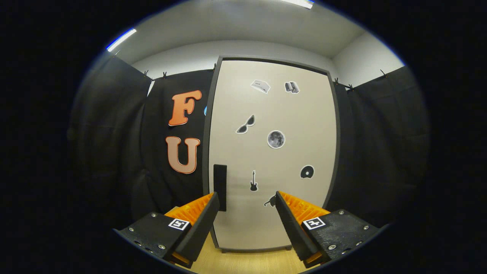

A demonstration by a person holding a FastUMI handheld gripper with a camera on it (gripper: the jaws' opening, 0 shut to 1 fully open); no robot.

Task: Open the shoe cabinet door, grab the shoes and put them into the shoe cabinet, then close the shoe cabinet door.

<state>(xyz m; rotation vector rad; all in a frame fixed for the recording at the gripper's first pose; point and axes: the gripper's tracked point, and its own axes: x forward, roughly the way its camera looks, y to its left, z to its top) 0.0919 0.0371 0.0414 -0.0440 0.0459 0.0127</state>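
The shoe cabinet (272,152) stands straight ahead, a tall pale door in a dark frame, dotted with small stickers. Its door is closed. A dark vertical handle (220,186) sits near the door's left edge, low down. My gripper (247,199) is open, a short way in front of the door, with nothing between its fingers. The left fingertip (211,203) lines up just beside the handle's lower end, and the right fingertip (281,201) is over the door's lower middle. No shoes are in sight.
Black cloth walls (380,152) flank the cabinet on both sides. A light wooden surface (247,262) runs under the cabinet's base toward me. White wall and ceiling rise behind.
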